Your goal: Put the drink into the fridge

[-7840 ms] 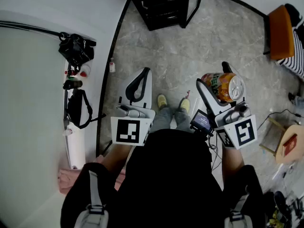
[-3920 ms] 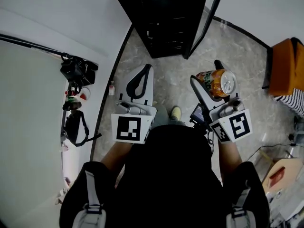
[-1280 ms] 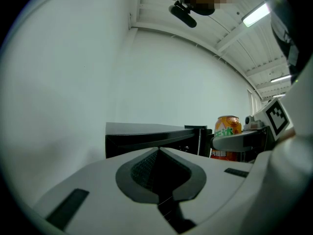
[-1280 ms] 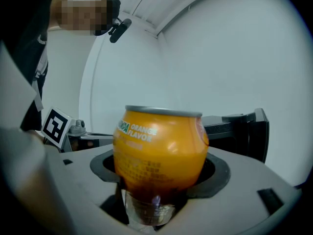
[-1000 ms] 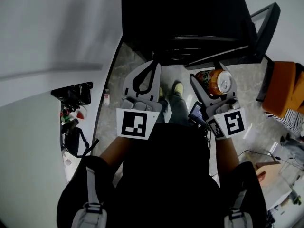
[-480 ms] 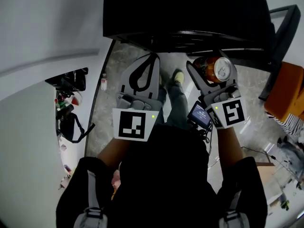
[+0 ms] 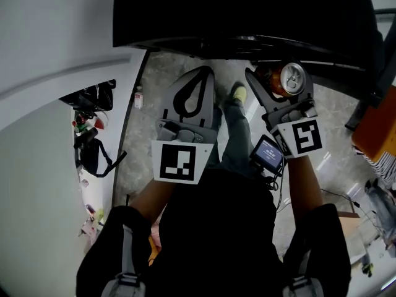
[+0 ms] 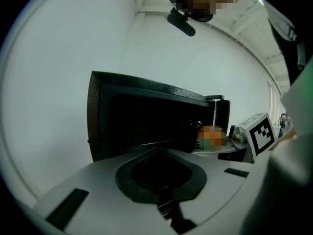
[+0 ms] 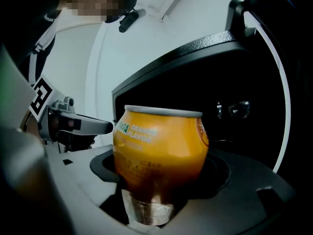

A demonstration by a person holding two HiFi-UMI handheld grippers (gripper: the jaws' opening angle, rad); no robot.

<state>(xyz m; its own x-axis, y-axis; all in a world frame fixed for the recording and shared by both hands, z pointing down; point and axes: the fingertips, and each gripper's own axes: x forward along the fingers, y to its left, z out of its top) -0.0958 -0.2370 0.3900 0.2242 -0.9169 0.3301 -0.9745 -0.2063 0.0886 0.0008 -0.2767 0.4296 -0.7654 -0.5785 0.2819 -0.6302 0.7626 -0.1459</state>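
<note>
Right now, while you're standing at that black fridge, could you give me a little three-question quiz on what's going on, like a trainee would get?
1. True or false: the left gripper holds the drink can.
2. The black fridge is: A) behind the person, B) just ahead of both grippers, C) lying flat on the floor.
3. Fill in: the right gripper is shut on a can labelled "____ flavor".
Key: 1 false, its jaws are together and empty; 2 B; 3 orange.
</note>
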